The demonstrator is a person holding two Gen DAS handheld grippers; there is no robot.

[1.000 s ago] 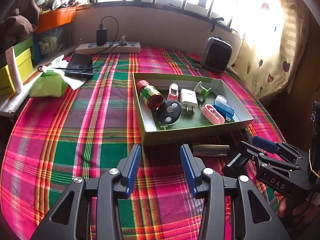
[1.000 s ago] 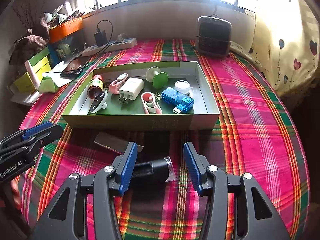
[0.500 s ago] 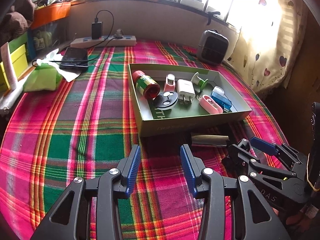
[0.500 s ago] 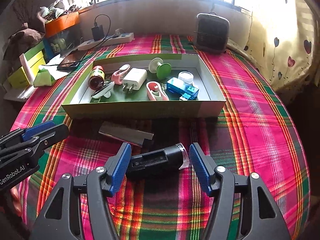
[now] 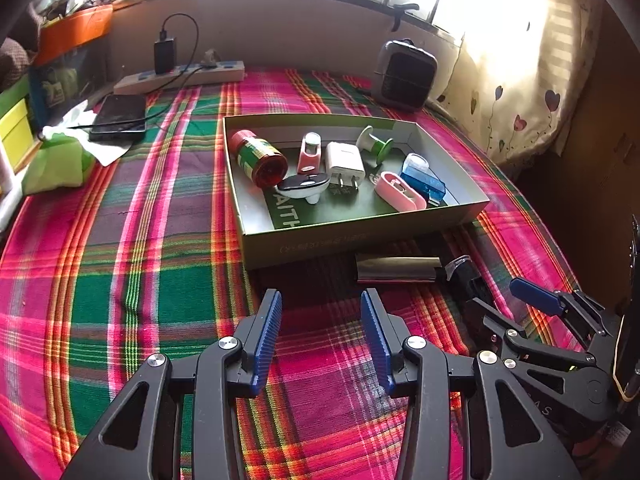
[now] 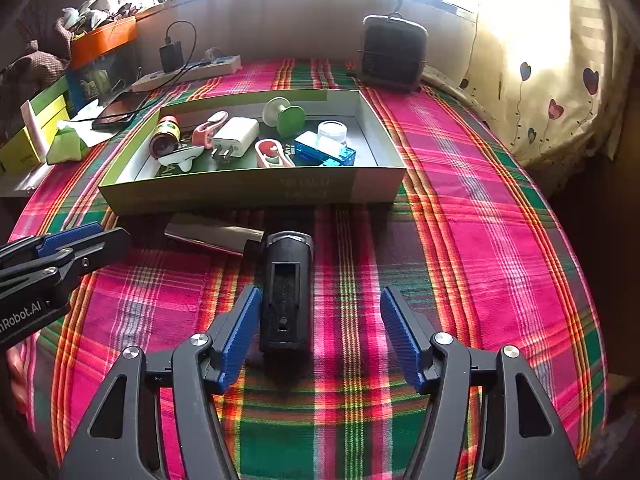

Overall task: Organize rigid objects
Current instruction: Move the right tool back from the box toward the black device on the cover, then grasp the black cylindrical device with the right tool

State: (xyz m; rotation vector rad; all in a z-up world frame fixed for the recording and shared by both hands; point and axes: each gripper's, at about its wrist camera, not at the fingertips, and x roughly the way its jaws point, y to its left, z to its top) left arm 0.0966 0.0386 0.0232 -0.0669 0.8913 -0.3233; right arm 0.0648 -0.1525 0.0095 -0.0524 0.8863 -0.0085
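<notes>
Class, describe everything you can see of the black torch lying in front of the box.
The black torch looks like matt plastic, a stubby cylinder with a recessed slot along its top. It lies flat on the checked cloth, lens end towards the box, between the open right gripper's fingers, close against one finger. A silvery flat bar lies beside its far end.

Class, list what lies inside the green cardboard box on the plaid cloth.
Inside the box: red-capped bottle, white plug adapter, green spool, blue case, two pink holders. Anything beneath them is hidden.
</notes>
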